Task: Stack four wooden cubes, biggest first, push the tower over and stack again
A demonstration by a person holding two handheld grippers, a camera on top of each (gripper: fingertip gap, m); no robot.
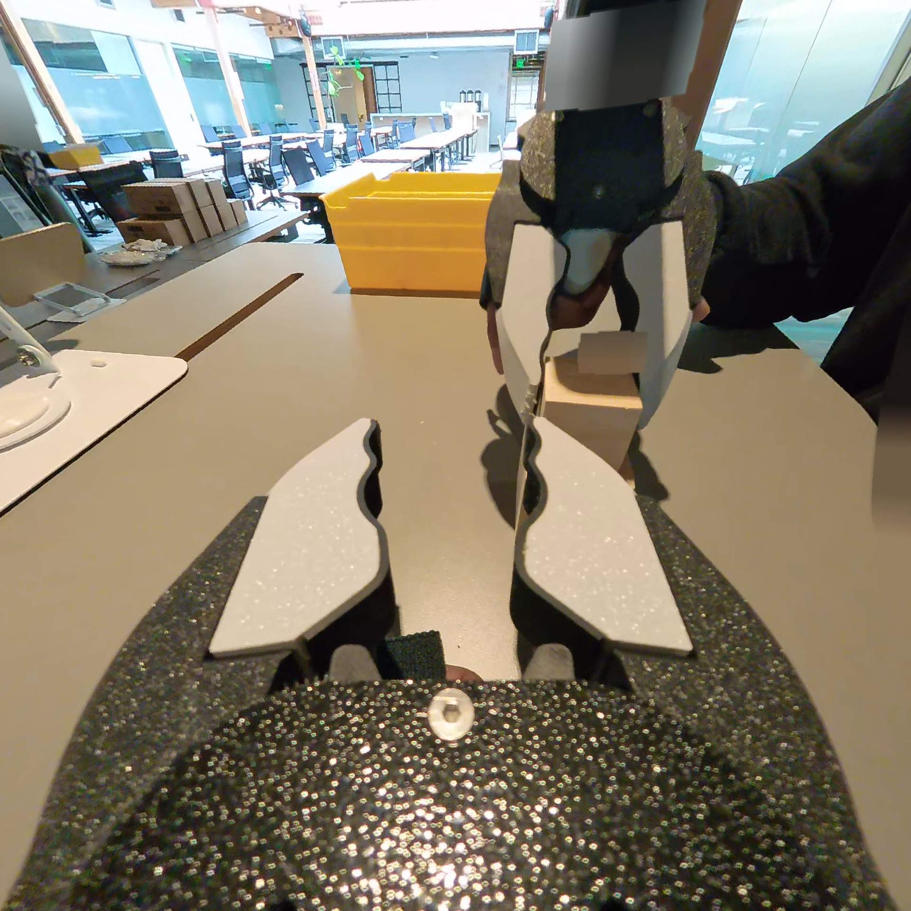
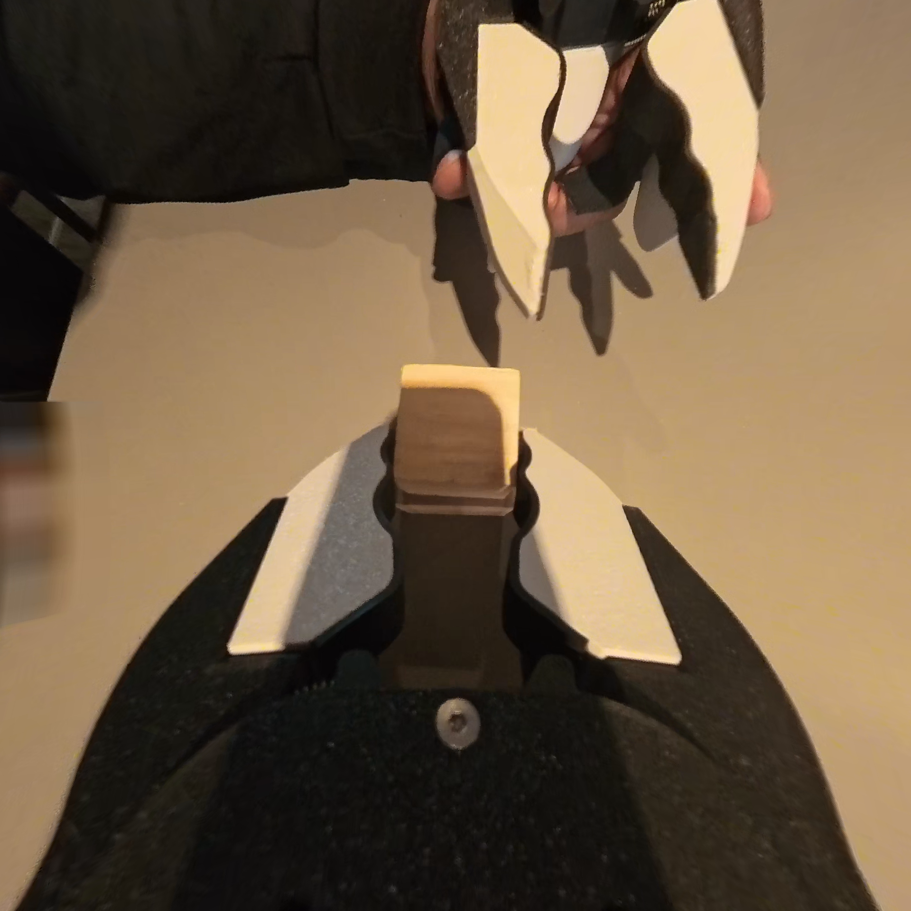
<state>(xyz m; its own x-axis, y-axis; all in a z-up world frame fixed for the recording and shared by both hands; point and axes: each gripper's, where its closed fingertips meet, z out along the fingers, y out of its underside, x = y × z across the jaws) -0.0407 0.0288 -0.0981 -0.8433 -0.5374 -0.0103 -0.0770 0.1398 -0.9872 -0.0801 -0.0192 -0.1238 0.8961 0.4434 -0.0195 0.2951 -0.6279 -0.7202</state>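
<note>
A stack of pale wooden cubes stands on the tan table (image 1: 296, 394). My right gripper (image 1: 591, 419) comes down over it, its fingers against both sides of a middle cube (image 1: 586, 429). A smaller cube (image 1: 611, 352) sits on top, higher up between the fingers. A lower cube (image 1: 628, 473) is mostly hidden behind my left finger. In the right wrist view the held cube (image 2: 456, 438) fills the gap of my right gripper (image 2: 456, 443). My left gripper (image 1: 453, 443) is open and empty, just left of the stack; it also shows in the right wrist view (image 2: 621, 300).
Stacked yellow bins (image 1: 414, 231) stand at the table's far edge behind the cubes. A white base plate (image 1: 88, 409) lies at the left. Cardboard boxes (image 1: 182, 207) and office desks are farther back. A person's dark sleeve (image 1: 813, 222) reaches in from the right.
</note>
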